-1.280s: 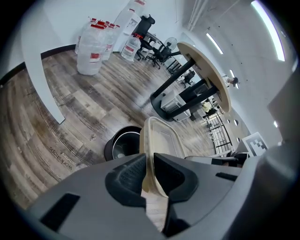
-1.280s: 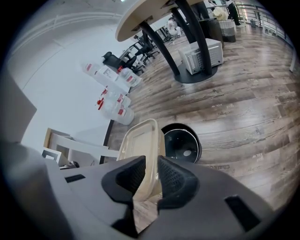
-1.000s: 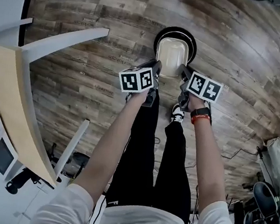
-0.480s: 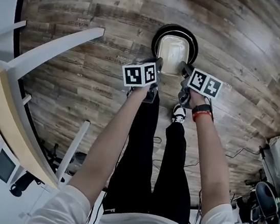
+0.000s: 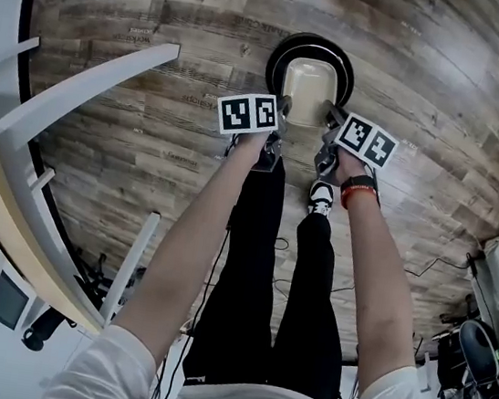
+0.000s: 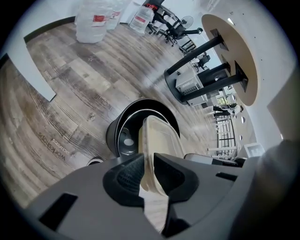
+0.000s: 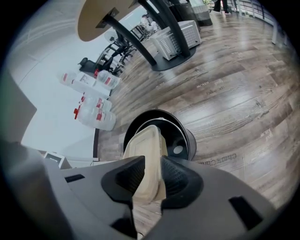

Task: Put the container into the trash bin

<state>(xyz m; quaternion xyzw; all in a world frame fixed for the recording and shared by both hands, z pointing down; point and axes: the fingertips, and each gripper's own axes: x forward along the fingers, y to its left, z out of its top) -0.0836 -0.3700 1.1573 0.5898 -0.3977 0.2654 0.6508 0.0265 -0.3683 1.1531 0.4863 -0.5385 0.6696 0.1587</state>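
The beige rectangular lidded container (image 5: 309,92) hangs in the upper centre of the head view, directly over the mouth of the black round trash bin (image 5: 272,63), which stands on the grey wood-plank floor (image 5: 154,88). The left gripper (image 5: 284,114) has its jaws nearly closed, pads pressing on the container's left edge. The right gripper (image 5: 332,118) has the opposite edge between its pads, and its jaws are opening slightly.

Beige container (image 5: 309,92) over black trash bin (image 5: 276,59); wood floor (image 5: 148,134).
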